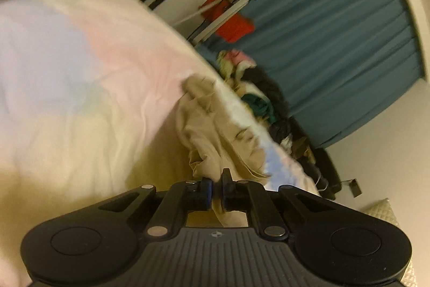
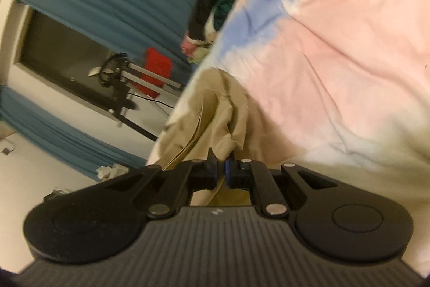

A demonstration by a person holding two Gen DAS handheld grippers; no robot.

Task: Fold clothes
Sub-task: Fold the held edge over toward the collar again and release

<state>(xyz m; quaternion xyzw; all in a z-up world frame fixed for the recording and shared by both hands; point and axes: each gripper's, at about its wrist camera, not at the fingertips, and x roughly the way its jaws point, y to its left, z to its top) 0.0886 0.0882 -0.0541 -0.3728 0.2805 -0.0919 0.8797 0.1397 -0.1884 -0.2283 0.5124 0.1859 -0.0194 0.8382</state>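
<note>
On the pastel bedspread (image 1: 80, 77), a beige garment (image 1: 212, 131) is lying crumpled while the left gripper (image 1: 216, 191) and right gripper (image 2: 221, 172) are each pinching its cloth between nearly closed jaws; teal curtains (image 1: 336, 31) are hanging beyond.

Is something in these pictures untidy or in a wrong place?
Yes. A heap of mixed clothes lies unfolded at the far edge of the pastel bedcover. The beige garment is crumpled, pinched by the left gripper and the right gripper. Nothing looks spilled or damaged.
</note>
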